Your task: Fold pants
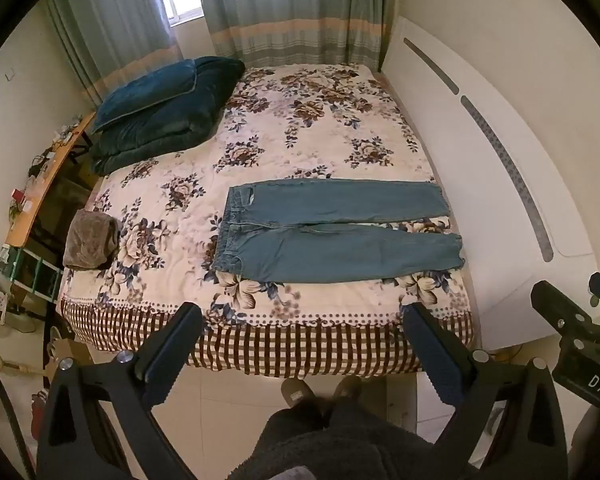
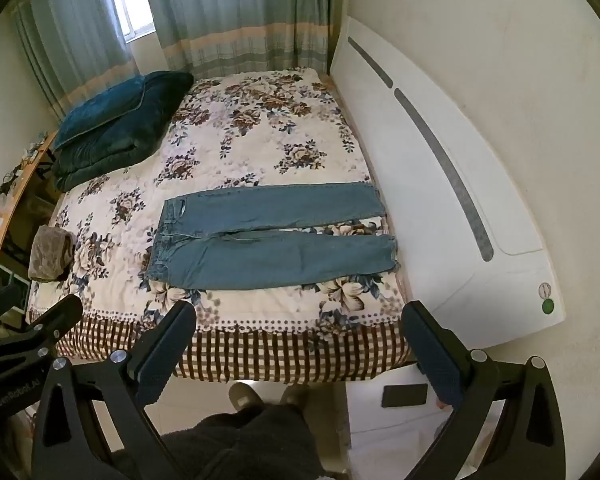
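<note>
Left tongs [image 1: 302,344] wide open, right tongs [image 2: 300,344] wide open, both angled downward

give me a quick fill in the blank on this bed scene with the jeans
1. The blue jeans lie flat on the floral ____.
2. Their waistband points toward the ____ side of both views.
3. The left gripper and the right gripper both stand ____, holding nothing.
4. The folded brown cloth lies to the ____ of the jeans.

Missing words: bedspread; left; open; left

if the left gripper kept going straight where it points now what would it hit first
Probably the bed's near edge: the open left gripper aims down at the floral bedspread just short of the jeans, with nothing between. Depth is hard to judge through the fisheye.
</note>
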Demonstrator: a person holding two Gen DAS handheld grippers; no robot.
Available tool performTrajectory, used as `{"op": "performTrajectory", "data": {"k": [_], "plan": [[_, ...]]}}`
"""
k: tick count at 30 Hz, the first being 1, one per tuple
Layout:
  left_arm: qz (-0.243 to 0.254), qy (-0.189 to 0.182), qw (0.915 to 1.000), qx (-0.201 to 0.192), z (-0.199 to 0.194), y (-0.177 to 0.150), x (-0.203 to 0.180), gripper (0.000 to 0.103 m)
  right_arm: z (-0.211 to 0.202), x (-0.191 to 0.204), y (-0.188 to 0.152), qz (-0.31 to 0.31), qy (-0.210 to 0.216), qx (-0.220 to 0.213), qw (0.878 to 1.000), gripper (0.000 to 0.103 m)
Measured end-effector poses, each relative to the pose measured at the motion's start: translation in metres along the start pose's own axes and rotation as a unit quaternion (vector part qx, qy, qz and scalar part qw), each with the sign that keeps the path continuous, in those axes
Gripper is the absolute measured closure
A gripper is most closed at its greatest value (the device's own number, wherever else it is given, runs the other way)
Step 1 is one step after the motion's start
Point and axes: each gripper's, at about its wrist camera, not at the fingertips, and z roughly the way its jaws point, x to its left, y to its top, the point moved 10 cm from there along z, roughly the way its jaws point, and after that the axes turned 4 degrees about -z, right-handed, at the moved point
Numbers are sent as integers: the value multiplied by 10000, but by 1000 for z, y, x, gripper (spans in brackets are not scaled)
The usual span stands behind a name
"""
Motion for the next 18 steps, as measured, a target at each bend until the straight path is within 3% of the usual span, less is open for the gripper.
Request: {"op": "performTrajectory", "data": {"k": [18], "plan": [[-54,-60,9999,-60,-2,4,-4,1,-1,-2,2,-17,-27,-12,10000,0]]}}
